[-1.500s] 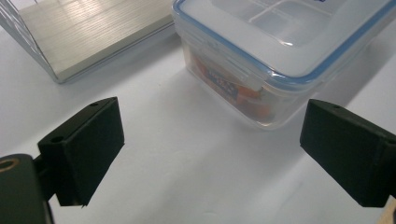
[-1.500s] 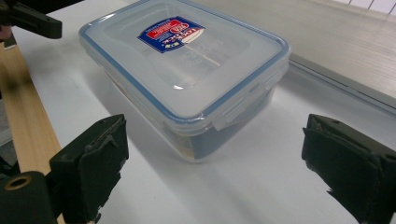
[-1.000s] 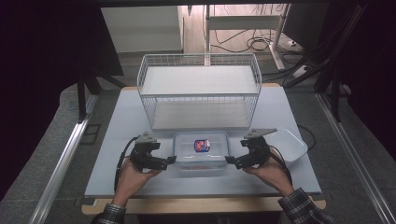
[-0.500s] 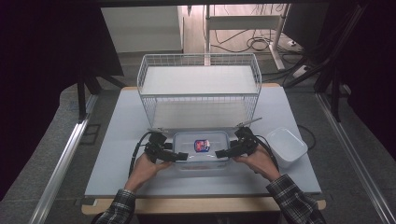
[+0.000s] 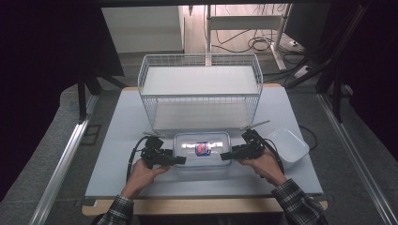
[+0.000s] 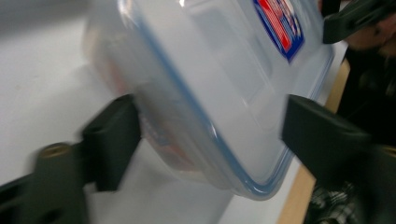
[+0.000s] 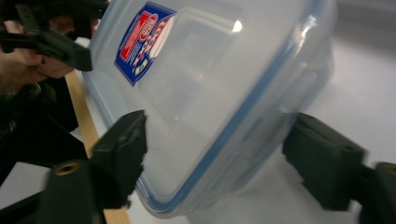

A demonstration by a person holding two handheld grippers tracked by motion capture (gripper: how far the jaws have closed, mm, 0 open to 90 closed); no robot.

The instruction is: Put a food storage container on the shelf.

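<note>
In the high view we see a pale table with a clear lidded plastic container lying flat just below the middle of the frame, a red and blue label on its lid. Behind it, toward the upper middle of the frame, stands a white wire basket with an open front. To the right of the container, near the right edge of the table, sits an empty clear tub. We see the left gripper at the container's left end and the right gripper at its right end, each held by a hand coming up from the bottom of the frame, with plaid sleeves at the wrists. In the left gripper view the container takes up the upper middle, its blue-rimmed corner pushed between the two black jaws, which stand wide apart on either side of it; the picture is blurred, so we cannot tell whether they touch it. In the right gripper view the container's other end sits likewise between that gripper's jaws, spread apart, with the wooden table edge at lower left.
</note>
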